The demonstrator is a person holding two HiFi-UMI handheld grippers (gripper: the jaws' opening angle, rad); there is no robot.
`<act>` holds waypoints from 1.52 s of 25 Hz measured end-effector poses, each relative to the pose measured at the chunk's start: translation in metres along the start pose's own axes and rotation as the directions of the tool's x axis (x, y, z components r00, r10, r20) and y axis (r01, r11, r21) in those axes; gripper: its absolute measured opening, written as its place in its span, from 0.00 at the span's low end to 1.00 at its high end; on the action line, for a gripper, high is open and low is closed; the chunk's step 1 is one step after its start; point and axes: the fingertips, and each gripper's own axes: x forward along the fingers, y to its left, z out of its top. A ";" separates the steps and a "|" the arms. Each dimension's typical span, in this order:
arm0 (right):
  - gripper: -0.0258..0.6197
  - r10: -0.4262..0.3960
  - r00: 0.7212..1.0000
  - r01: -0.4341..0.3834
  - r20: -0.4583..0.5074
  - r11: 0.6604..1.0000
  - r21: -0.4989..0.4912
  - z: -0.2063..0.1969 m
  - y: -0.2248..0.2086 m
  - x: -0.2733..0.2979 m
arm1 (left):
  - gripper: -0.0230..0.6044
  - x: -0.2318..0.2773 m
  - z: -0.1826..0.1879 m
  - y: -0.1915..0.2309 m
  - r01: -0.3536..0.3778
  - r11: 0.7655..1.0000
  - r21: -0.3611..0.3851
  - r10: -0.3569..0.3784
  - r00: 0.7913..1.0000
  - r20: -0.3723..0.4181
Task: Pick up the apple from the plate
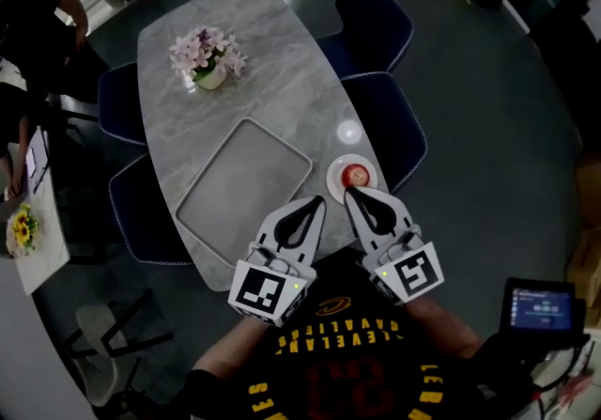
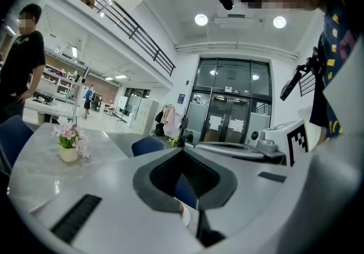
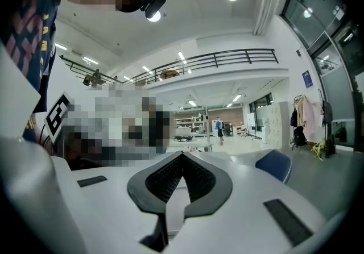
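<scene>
2 grippers are in our hands at the near end of the grey table (image 1: pixel 272 61), and we see both closed to the tips with nothing between the jaws. Our left gripper (image 1: pixel 317 202) has its pads pressed together and empty in its own view, and our right gripper (image 1: pixel 349 193) reads the same there. We find the apple (image 1: pixel 356 175) lying on the small white plate (image 1: pixel 335 179) near the table's right edge, ungripped; from the head view the right gripper's tip shows just beside the plate's near rim. We also see 1 grey tray (image 1: pixel 235 183) left of the plate, a pot of pink flowers (image 1: pixel 208 54) further up, and blue chairs (image 1: pixel 374 28) around.
</scene>
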 end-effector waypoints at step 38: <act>0.05 -0.207 0.976 0.211 0.061 0.974 -0.081 0.009 -0.022 -0.030 | 0.04 0.006 0.012 -0.021 0.110 0.983 0.147 -0.114 0.993 0.020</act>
